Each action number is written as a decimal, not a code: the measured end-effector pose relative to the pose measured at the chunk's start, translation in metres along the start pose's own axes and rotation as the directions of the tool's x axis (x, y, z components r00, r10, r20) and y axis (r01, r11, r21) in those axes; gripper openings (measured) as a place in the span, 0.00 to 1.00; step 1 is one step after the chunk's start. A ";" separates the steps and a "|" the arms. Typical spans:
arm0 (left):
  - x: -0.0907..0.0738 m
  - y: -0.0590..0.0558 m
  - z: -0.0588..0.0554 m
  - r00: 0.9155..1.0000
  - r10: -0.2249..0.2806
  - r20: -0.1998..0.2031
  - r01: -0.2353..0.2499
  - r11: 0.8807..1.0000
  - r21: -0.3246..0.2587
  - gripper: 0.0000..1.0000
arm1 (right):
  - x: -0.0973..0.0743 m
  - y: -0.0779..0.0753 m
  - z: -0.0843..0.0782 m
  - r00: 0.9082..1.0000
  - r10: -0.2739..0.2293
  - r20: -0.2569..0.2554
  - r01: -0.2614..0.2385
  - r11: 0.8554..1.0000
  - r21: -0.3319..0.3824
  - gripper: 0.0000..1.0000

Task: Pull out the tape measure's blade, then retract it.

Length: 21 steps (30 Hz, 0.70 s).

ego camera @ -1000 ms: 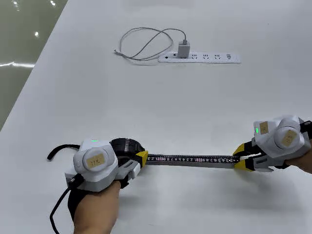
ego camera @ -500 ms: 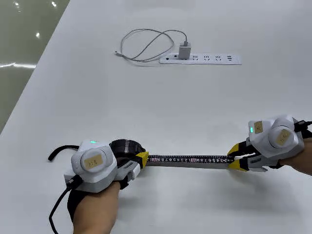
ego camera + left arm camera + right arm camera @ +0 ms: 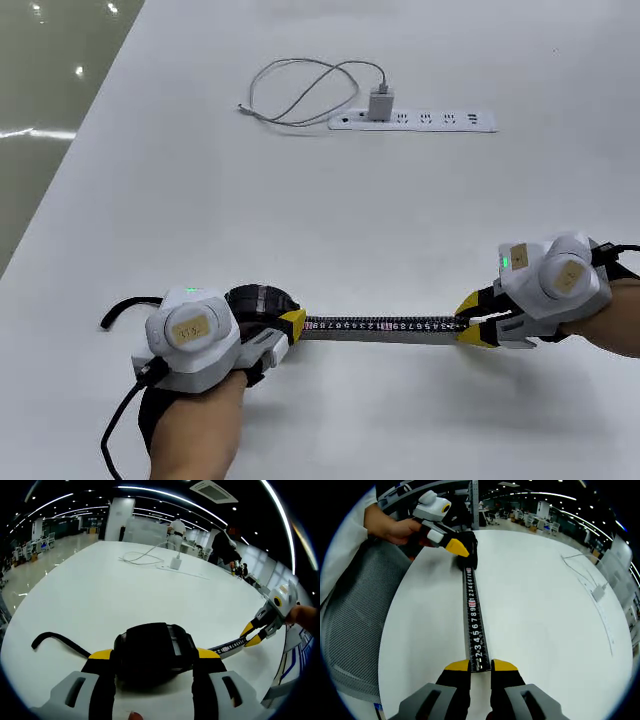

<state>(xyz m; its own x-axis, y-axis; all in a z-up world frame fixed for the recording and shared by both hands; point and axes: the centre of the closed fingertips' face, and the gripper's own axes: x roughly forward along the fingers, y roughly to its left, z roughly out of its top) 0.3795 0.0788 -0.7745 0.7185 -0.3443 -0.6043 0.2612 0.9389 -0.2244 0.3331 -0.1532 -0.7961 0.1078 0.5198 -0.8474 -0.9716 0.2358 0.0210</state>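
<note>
A black tape measure case [image 3: 262, 305] rests on the white table, clamped between the yellow-tipped jaws of my left gripper [image 3: 272, 330]. The same case [image 3: 154, 647] sits between the jaws low in the left gripper view, its black wrist strap [image 3: 55, 640] trailing left. The numbered blade [image 3: 385, 327] runs flat to the right, and my right gripper [image 3: 470, 320] is shut on its end. In the right gripper view the blade [image 3: 474, 625] stretches from my right gripper [image 3: 480, 666] up to the case [image 3: 470, 550].
A white power strip [image 3: 412, 120] with a plugged-in charger and a looped grey cable [image 3: 295, 95] lies at the far side of the table. The table's left edge [image 3: 60, 180] drops to a glossy floor. A mesh chair [image 3: 355, 625] stands by the table.
My right gripper has moved left toward the case, still holding the blade's end, so the exposed blade is shorter. The left gripper and the case have stayed in place.
</note>
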 end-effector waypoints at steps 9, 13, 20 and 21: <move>0.000 0.000 0.000 1.000 -0.006 0.002 0.006 1.000 -0.008 0.58 | 0.003 -0.001 0.005 1.000 -0.001 0.012 0.001 1.000 -0.002 0.11; -0.001 0.000 0.000 1.000 -0.007 0.002 0.007 1.000 -0.010 0.58 | 0.006 0.000 0.009 1.000 0.003 0.018 -0.003 1.000 -0.004 0.11; -0.001 0.000 0.000 1.000 -0.009 0.002 0.009 1.000 -0.014 0.58 | 0.009 0.001 0.015 1.000 0.007 0.025 -0.007 1.000 -0.011 0.11; -0.001 0.000 0.000 1.000 -0.009 0.002 0.009 1.000 -0.013 0.58 | 0.009 0.001 0.015 1.000 0.008 0.026 -0.007 1.000 -0.010 0.11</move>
<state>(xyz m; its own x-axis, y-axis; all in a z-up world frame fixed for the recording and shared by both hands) 0.3793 0.0793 -0.7740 0.7174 -0.3528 -0.6008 0.2593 0.9356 -0.2397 0.3366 -0.1359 -0.7954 0.1057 0.5425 -0.8334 -0.9745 0.2235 0.0219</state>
